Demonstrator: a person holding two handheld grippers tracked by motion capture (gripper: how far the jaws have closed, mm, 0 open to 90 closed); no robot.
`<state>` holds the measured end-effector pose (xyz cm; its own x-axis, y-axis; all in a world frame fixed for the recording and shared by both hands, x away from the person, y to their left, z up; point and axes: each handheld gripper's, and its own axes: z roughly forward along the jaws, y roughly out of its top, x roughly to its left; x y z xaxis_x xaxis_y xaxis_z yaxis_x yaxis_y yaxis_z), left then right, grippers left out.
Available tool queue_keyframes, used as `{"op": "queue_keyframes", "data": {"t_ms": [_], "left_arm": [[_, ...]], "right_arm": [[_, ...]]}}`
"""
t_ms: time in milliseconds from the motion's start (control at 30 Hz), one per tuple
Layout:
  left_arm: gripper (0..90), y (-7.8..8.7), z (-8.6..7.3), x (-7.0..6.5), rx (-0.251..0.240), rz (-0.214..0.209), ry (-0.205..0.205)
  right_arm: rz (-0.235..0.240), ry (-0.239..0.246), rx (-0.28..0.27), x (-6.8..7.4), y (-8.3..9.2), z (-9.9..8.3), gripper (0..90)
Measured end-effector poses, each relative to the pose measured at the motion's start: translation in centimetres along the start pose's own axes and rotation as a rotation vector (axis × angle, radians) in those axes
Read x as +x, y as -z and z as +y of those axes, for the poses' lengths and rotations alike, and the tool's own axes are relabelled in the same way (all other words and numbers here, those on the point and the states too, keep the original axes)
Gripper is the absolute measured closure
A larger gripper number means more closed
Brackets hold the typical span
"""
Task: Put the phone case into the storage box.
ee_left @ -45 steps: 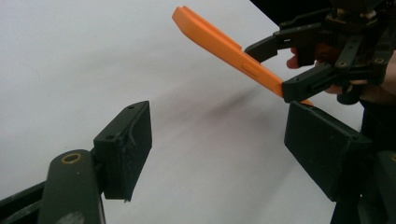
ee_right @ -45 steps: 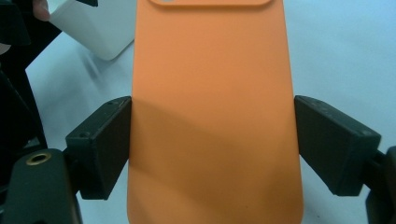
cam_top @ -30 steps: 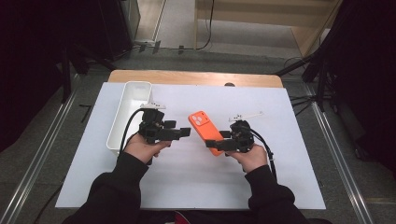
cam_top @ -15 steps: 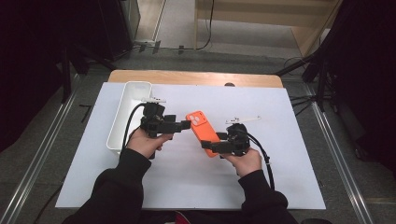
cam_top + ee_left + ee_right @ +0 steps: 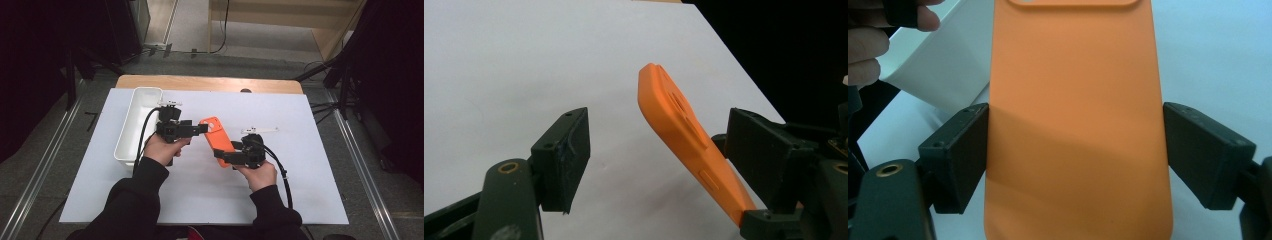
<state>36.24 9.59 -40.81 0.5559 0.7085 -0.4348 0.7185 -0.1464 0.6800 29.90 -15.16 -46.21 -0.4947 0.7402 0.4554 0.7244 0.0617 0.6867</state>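
Observation:
An orange phone case (image 5: 216,134) is held off the white table, tilted, with my right gripper (image 5: 223,158) shut on its lower end. In the right gripper view the case (image 5: 1073,100) fills the gap between the two black jaws of the right gripper (image 5: 1075,155), which press on its long edges. My left gripper (image 5: 202,128) reaches in from the left at the case's upper end. In the left gripper view the case (image 5: 674,120) stands between the jaws of the left gripper (image 5: 666,147), close to the right one and well clear of the left one. These jaws have just been closing and are still open.
A long white tray (image 5: 131,131) stands at the left, just behind the left hand, and it looks empty. A white sheet (image 5: 310,190) covers the table, with a wooden strip (image 5: 210,83) at the far edge. Metal rails run along both sides on the floor.
The right gripper has brought the orange case a little to the left, and its upper end now sits between the left gripper's jaws. Both hands have otherwise barely moved.

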Motion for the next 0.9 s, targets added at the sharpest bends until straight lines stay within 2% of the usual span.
{"op": "queue_keyframes", "data": {"t_ms": [233,400,567,633,767,900], "left_arm": [[26.5,-0.6,0.1,0.4,0.011,0.012,0.053],[29.7,-1.0,0.0,0.5,-0.010,0.010,0.098],[32.2,-1.0,0.1,0.3,-0.033,0.023,0.113],[32.2,-1.0,0.1,0.3,-0.039,0.021,0.139],[37.0,-1.0,0.1,0.0,-0.059,0.042,0.143],[40.4,-1.1,0.2,0.0,-0.058,0.029,0.155]], "right_arm": [[0.000,-0.014,-0.015,0.1,-0.5,-0.4,14.8],[0.001,-0.019,-0.023,0.2,-0.8,-0.7,14.9],[-0.002,-0.023,-0.033,0.3,-1.0,-0.7,14.9],[0.000,-0.026,-0.039,0.4,-1.1,-0.8,14.9],[-0.003,-0.026,-0.046,0.5,-1.2,-0.8,14.8],[0.003,-0.040,-0.056,0.6,-1.3,-0.9,14.8]]}}
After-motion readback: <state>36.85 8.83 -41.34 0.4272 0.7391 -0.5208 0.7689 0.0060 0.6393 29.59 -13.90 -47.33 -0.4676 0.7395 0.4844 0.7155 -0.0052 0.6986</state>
